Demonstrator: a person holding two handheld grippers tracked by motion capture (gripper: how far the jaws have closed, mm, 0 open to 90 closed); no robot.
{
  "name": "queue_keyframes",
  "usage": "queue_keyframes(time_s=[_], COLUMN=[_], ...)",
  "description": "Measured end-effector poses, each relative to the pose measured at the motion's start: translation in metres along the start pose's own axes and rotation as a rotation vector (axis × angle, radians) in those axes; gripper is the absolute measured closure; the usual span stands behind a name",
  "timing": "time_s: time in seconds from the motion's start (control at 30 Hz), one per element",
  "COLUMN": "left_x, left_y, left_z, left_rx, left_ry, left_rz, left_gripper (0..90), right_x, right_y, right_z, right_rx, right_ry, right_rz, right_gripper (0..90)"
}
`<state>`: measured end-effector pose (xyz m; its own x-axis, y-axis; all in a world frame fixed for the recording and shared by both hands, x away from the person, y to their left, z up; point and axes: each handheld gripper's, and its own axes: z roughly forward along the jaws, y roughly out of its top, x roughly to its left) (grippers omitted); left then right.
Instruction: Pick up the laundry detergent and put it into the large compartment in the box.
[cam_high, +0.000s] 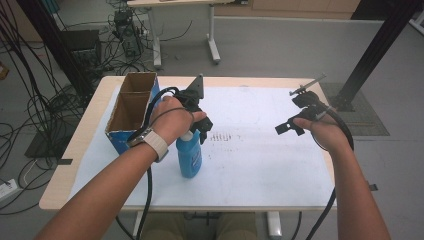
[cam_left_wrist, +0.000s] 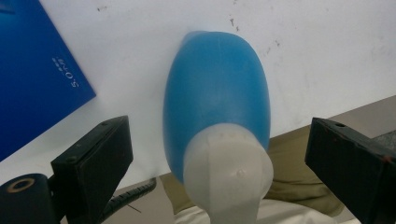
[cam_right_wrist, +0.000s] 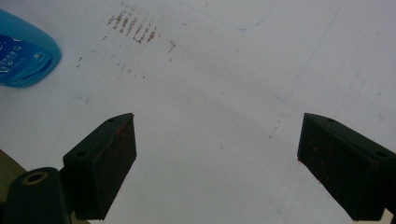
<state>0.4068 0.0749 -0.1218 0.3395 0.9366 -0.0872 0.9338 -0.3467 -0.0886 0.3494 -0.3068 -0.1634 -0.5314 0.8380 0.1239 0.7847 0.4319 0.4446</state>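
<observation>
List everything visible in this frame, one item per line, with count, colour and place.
Bottle: one, blue with a pale cap, upright on the sheet, front left of centre, directly below the left gripper.
Cardboard box: one, brown inside, blue outside, open top, at the table's left edge.
Sheet: one, white, covers most of the tabletop, with small brown marks near the middle.
Table: one, light wood top, white legs.
Cables: many, black, on the floor to the left.
Left gripper: one, black, jaws open either side of the bottle's cap, not touching it.
Right gripper: one, black, jaws open over bare sheet, at the table's right.
</observation>
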Motion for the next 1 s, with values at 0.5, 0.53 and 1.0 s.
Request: queue_keyframes(time_s=[0.5, 0.53, 1.0], left_x=[0.003, 0.002, 0.003], left_y=[0.004, 0.004, 0.002], left_z=[0.019, 0.021, 0.035], left_rx=[0.004, 0.004, -0.003], left_ry=[0.01, 0.011, 0.012], left_rz=[0.026, 0.029, 0.035], left_gripper=[7.9, 7.9, 11.0], right_x=[-0.005, -0.005, -0.005], right_y=[-0.005, -0.005, -0.005], right_z=[0.006, 0.007, 0.011], right_rx=[0.009, 0.011, 0.018], right_ry=[0.01, 0.011, 0.019], right_rz=[0.015, 0.015, 0.017], right_gripper=[11.5, 11.5, 11.5])
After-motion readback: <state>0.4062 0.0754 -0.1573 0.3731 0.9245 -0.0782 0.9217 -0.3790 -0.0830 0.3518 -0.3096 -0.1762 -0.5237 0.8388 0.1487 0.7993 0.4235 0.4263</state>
